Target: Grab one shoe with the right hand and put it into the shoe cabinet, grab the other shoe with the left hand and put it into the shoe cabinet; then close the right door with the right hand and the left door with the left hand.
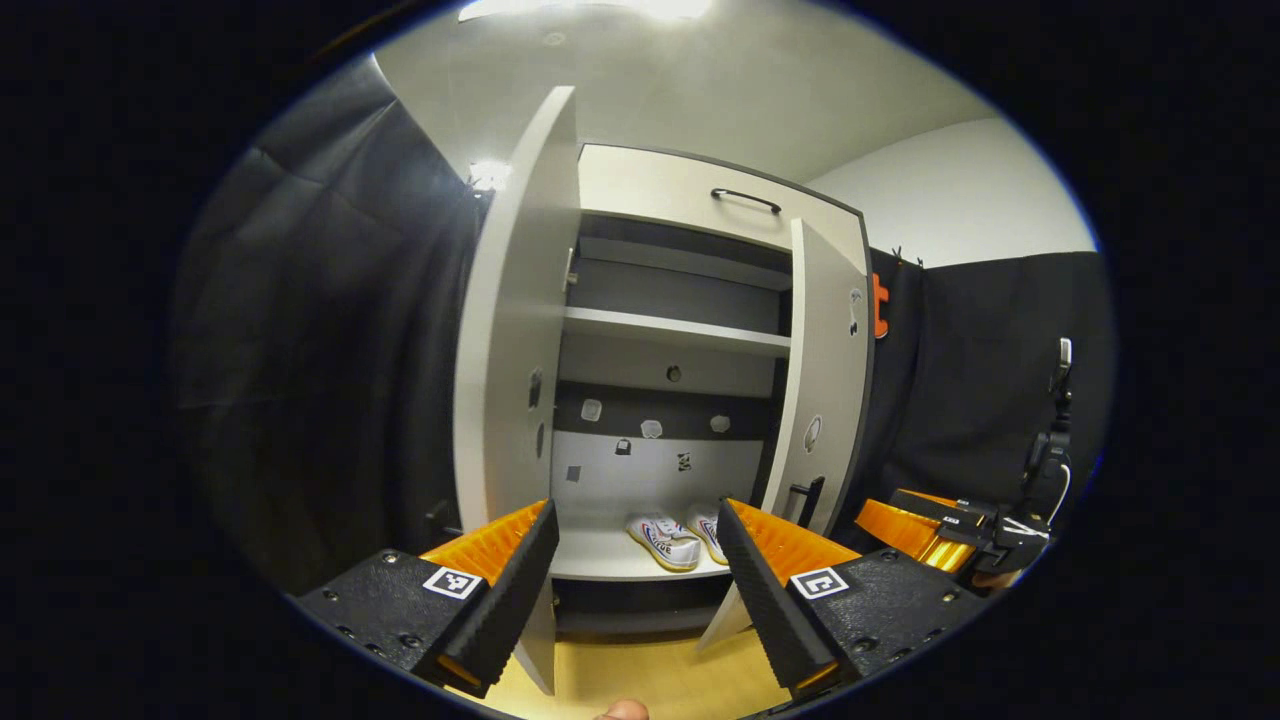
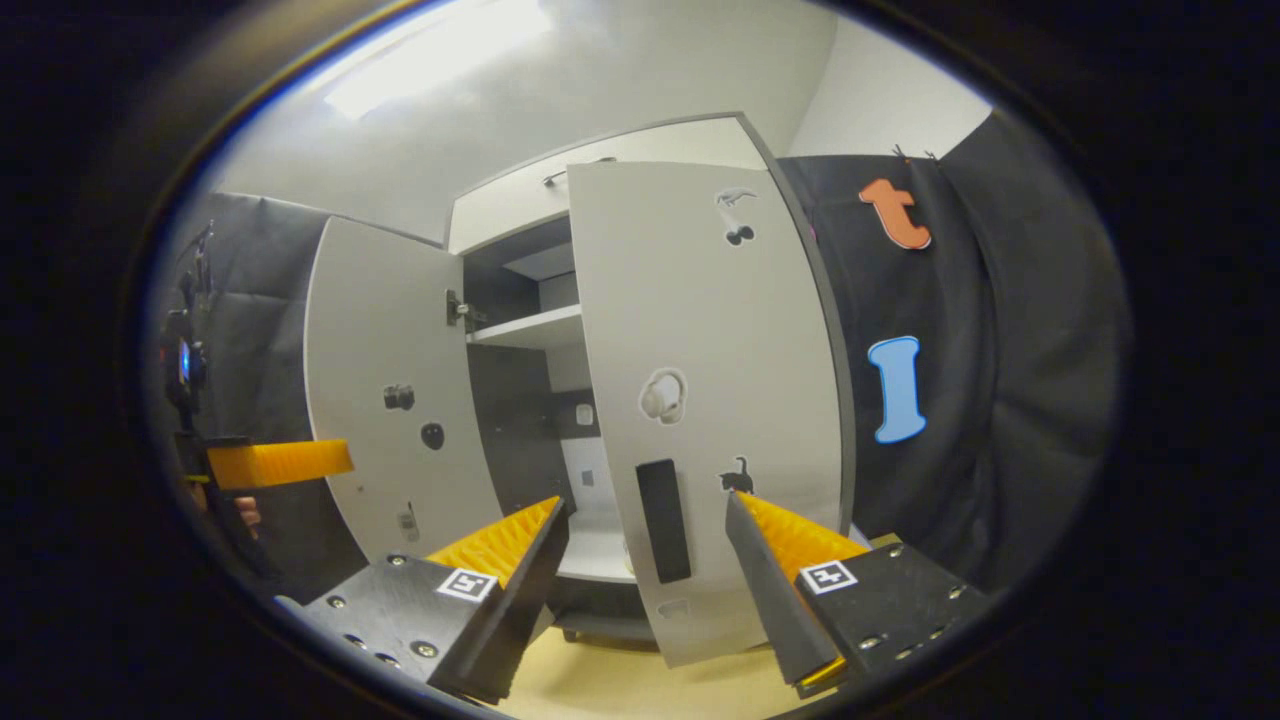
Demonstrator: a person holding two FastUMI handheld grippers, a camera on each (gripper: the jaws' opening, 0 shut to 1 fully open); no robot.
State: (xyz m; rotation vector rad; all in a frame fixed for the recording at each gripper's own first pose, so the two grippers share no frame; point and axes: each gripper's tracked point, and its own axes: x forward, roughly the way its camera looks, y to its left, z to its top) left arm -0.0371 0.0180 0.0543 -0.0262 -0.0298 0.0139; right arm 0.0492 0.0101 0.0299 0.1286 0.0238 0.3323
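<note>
We take the shoe cabinet (image 1: 690, 190) as our landmark. Both shoes (image 1: 664, 540) (image 1: 707, 530) already sit side by side on its bottom shelf (image 1: 600, 555), toes toward us, so we judge the loading finished and the door-closing step in hand.

In the left gripper view, our left claw (image 1: 636, 560) hangs spread and empty in front of the cabinet's opening, with the left door (image 1: 510, 330) swung wide out to its left. The right door (image 1: 825, 380) stands partly open on the cabinet's other side.

In the right gripper view, our right claw (image 2: 648, 560) is also spread wide with nothing between its fingers, just in front of the right door's outer face, its dark handle (image 2: 664, 520) framed between the fingers. Whether the claw touches the door we cannot tell.

Next, we think the right claw should press the right door's face near the handle and swing it toward the cabinet until it sits flush. After that the left claw needs to get around to the left door's outer face and push it shut.
</note>
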